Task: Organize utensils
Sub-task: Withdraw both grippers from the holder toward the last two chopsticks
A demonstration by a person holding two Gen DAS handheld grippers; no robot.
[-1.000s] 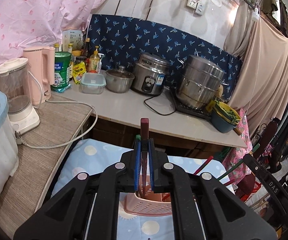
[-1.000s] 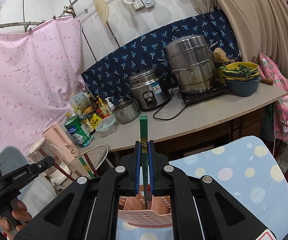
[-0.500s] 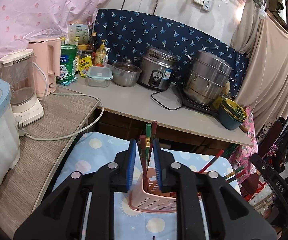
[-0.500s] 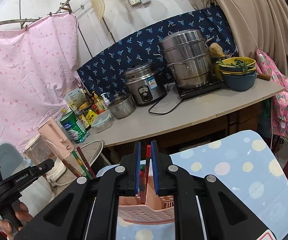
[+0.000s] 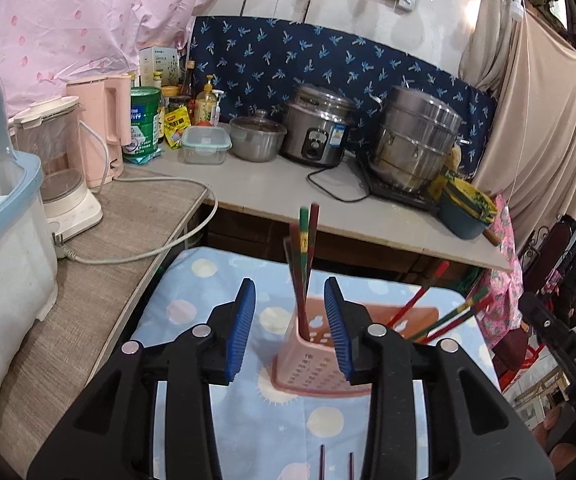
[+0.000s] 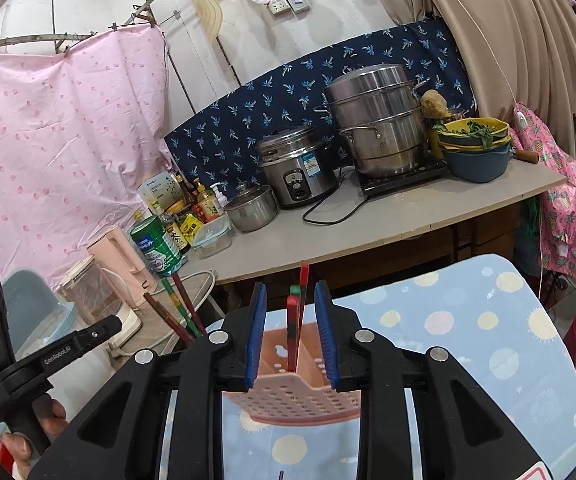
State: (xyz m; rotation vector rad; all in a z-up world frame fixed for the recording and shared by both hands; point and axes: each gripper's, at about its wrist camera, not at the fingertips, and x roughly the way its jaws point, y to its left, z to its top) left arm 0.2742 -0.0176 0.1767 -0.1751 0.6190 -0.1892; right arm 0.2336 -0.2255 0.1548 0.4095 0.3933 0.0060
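- Right now the pink perforated utensil holder (image 5: 320, 364) stands on the sun-and-dot patterned cloth (image 5: 208, 304), with red and green chopsticks (image 5: 304, 256) upright in one compartment and more chopsticks (image 5: 444, 312) leaning out to the side of the other.
- Both tools sit over it: the left gripper (image 5: 290, 324) is spread wide and holds nothing, the upright sticks showing in the gap between its blue pads.
- Likewise the right gripper (image 6: 290, 332) gapes open and empty, a red-and-green pair (image 6: 298, 312) standing between its pads without touching them.
- Two dark sticks (image 5: 336, 464) lie on the cloth just beneath the left gripper, long axes pointing toward the holder; that hand looks nearer to them, I'd judge.
- Behind, the counter (image 5: 280, 196) carries a rice cooker (image 5: 316, 132) and steamer pot (image 5: 416, 140).
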